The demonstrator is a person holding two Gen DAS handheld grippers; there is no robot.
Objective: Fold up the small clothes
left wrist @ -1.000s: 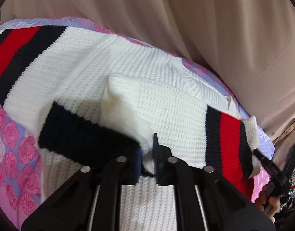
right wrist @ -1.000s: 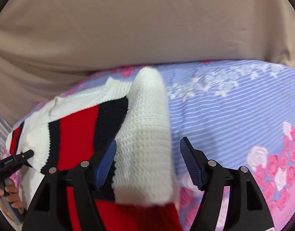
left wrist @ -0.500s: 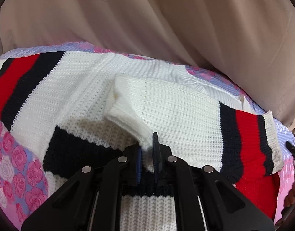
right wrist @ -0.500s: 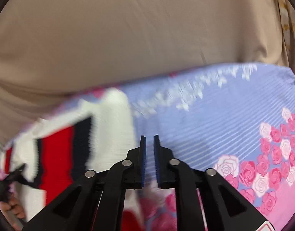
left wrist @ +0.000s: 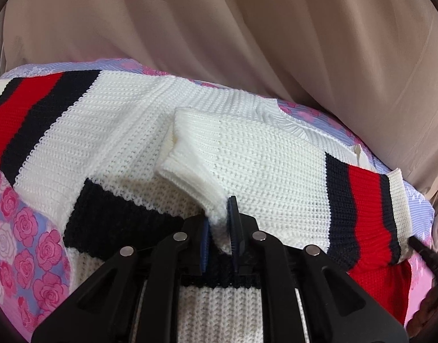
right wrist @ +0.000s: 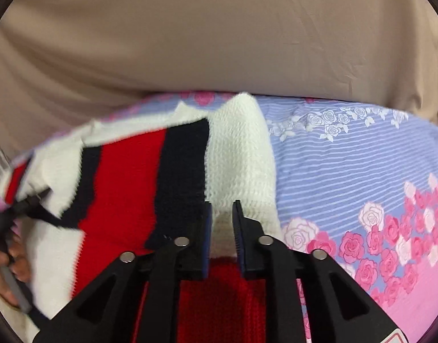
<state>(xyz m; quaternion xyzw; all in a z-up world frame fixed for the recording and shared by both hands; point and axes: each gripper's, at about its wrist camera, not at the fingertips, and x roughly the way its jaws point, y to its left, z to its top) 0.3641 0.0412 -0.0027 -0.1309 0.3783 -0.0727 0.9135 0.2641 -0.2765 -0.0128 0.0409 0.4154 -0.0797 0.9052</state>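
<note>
Beige cloth (left wrist: 276,43) hangs in soft folds across the whole back of both views, the largest thing we see. Below it lies the bedsheet (right wrist: 362,165), lilac with pale stripes and pink roses, turning plain pink near the right gripper's side. On that sheet we find the knitted sweater (left wrist: 110,131), white with red and navy bands, spread flat, its body nearest us in the left view. One sleeve (left wrist: 264,165) is folded across the chest, its white ribbed cuff (left wrist: 187,168) lying near the middle and its striped part out at the right edge.

Our left gripper (left wrist: 219,223) has its jaws only narrowly apart, having just eased open a little, and a white pinch of the sleeve's edge sits between the pads, which appear still to touch it. Our right gripper (right wrist: 221,223) shows a slim gap too, its jaws having just been widening, and a white knitted fold lies between them; we cannot tell whether the pads press on it.
</note>
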